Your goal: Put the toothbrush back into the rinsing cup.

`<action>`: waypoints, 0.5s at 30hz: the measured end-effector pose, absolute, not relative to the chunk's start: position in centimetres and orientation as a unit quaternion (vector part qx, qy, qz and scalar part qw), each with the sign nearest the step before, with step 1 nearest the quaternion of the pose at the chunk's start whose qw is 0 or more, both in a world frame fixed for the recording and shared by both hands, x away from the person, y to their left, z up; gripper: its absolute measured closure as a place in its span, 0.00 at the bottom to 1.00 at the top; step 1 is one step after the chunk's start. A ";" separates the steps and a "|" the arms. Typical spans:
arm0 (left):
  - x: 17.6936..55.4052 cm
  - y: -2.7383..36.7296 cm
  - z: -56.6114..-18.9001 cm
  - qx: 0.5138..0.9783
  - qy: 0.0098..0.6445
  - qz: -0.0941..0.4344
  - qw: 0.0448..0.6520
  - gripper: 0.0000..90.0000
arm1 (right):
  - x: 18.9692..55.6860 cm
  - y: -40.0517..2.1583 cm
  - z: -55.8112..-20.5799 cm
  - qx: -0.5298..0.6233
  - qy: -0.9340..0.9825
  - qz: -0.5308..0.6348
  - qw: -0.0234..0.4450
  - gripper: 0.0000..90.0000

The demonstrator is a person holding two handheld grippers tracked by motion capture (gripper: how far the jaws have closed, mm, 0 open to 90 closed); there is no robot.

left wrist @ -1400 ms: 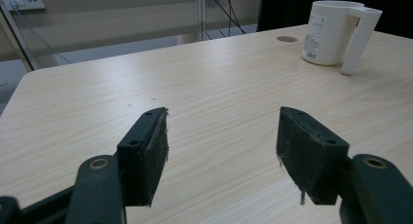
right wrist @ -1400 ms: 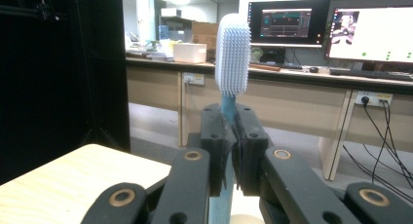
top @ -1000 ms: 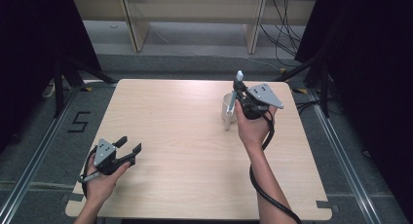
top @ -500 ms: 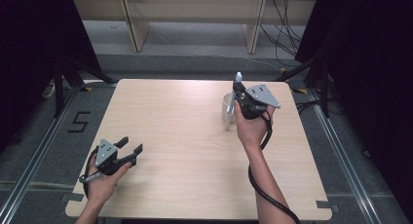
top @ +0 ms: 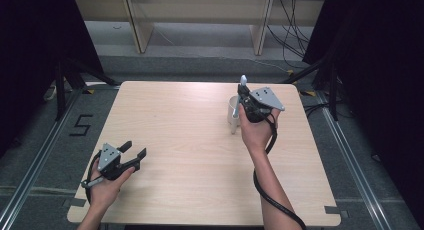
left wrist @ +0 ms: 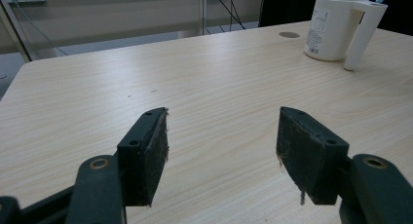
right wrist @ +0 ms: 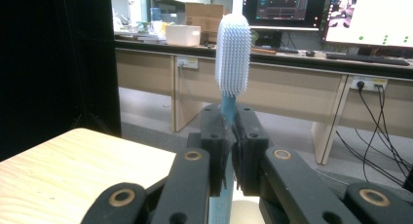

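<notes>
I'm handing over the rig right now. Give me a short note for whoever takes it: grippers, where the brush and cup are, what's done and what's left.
Right gripper: shut on the blue-handled toothbrush with white bristles, head pointing up, held just above the white plastic cup with a handle.
Left gripper: open, holding nothing, low over the near left part of the light wooden table.
The cup stands upright on the far right part of the table.
Done: toothbrush is grasped.
Left: whether it goes into the cup or comes out of it cannot be told from this moment; check before moving. Left gripper is free to steady the cup.

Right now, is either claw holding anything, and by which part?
The right claw grips a blue-handled white-bristled toothbrush by its handle; the left claw holds nothing.
</notes>
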State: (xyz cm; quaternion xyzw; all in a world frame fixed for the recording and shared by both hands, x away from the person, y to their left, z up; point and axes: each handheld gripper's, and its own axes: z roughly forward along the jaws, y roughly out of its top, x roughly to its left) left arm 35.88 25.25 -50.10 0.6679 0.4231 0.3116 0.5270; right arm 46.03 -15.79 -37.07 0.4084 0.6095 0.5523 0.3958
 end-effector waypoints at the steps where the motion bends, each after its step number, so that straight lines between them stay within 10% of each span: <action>1: 35.9 25.3 -50.1 0.667 0.424 0.312 0.528 0.40 | 46.0 -15.8 -37.1 0.409 0.609 0.552 0.397 0.94; 15: 36.0 25.2 -50.3 0.669 0.423 0.310 0.526 0.39 | 46.3 -15.8 -37.7 0.413 0.612 0.549 0.391 0.94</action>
